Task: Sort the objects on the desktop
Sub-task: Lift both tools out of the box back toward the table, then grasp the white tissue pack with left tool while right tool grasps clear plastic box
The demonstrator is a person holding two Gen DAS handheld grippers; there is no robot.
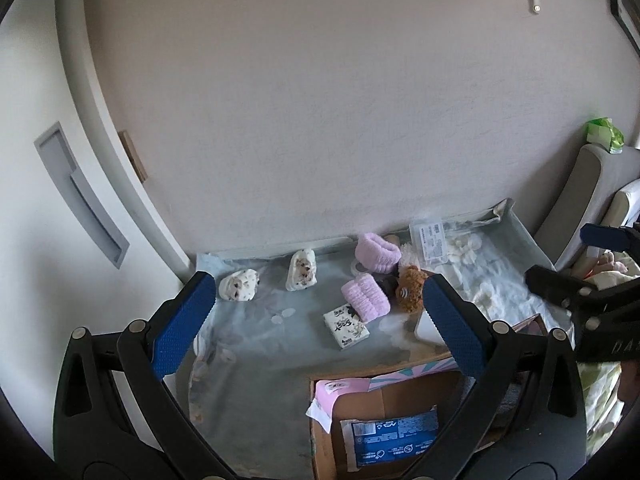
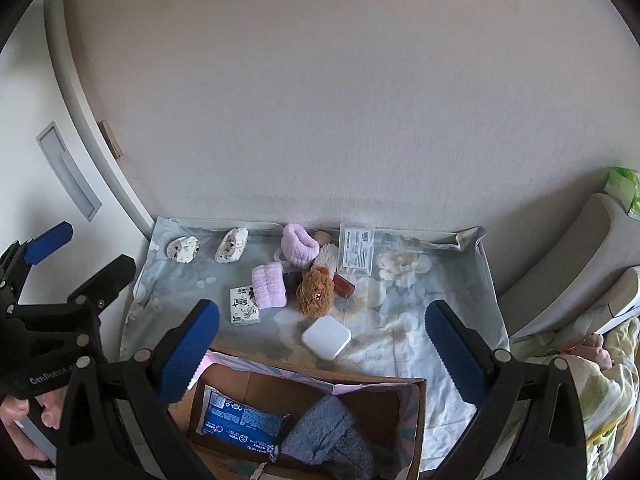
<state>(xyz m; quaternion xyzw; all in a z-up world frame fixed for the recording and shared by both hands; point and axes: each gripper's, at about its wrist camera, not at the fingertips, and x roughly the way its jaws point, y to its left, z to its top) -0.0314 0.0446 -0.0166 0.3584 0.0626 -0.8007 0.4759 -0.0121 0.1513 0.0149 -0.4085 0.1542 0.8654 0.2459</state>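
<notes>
Covering desk by wall, floral cloth (image 2: pixel 420 300) w/ cardboard box (image 2: pixel 412 408); both grippers' jaws spread, empty.

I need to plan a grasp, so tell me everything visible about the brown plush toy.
The brown plush toy is small, with curly, fuzzy fur and a dark eye or button on its face. It lies on the floral cloth mid-table, untouched by either gripper. A pink fuzzy band lies to its left, a reddish-brown object to its right, and a white rounded case sits in front, apart.
</notes>
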